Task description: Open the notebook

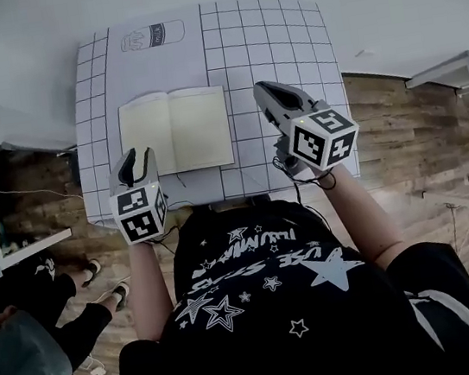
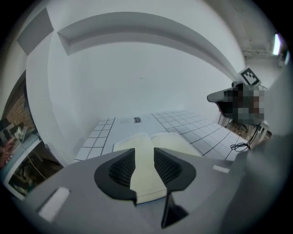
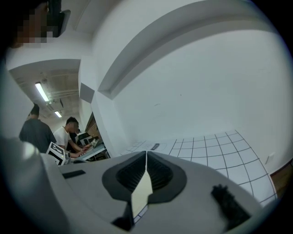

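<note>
L gripper (image 1: 133, 167) lower left of centre, aimed up-frame, tilted down; fingers (image 2: 120, 169) apart, gripping nothing. R gripper (image 1: 271, 91) right of centre, higher in frame; fingers (image 3: 132, 172) closed tip to tip. Bare forearms (image 1: 355, 208) reach fwd.

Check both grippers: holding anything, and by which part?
Nothing held. Left gripper open, right gripper shut empty; the open notebook lies free on the table.

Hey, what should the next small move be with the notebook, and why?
Probably just lift both grippers clear: the notebook already lies open flat on the table, the left gripper is open and empty, and the right gripper is shut on nothing.
</note>
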